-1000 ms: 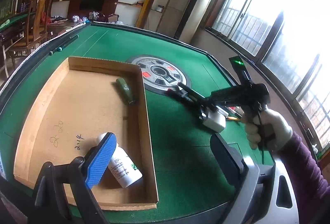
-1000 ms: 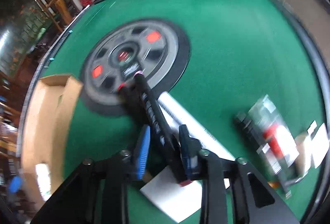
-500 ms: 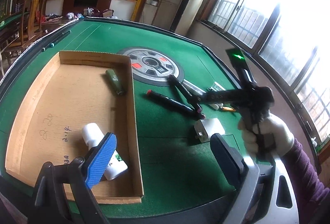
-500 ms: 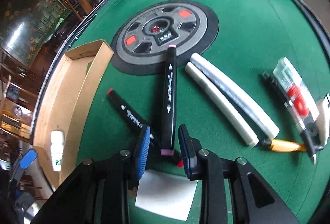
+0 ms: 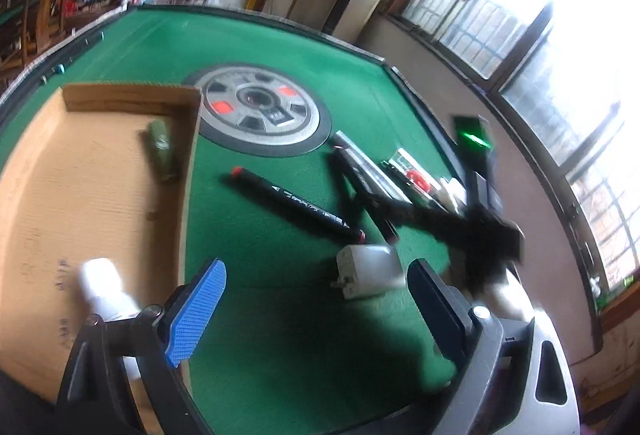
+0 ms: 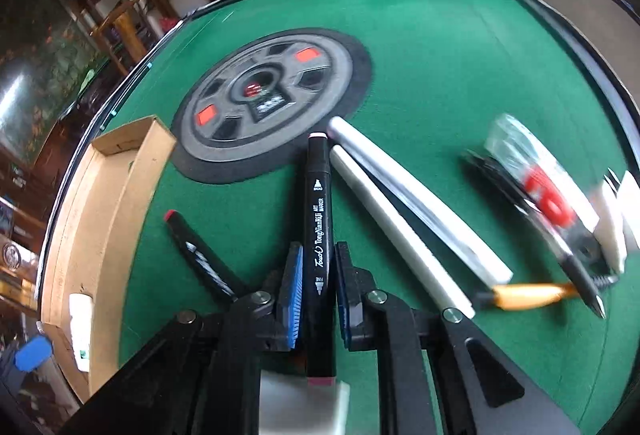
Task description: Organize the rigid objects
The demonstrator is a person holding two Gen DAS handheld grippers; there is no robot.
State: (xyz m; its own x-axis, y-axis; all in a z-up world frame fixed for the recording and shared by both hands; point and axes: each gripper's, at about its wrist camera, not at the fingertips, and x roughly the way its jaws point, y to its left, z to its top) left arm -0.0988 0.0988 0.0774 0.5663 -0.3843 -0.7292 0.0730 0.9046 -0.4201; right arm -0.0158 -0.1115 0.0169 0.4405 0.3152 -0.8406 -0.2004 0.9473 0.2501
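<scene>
Right gripper [image 6: 316, 285] fingers had just squeezed onto the black art marker [image 6: 319, 235] between them; left gripper [image 5: 316, 311] fingers gaped wide, nothing between.

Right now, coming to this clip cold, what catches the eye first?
The right gripper, whose fingers have just closed on a black art marker, low in the middle of the right wrist view. Behind it, the grey round panel with red patches stands out at the centre of the green table. At the left sits a cardboard tray holding a white bottle and a dark green tube.
</scene>
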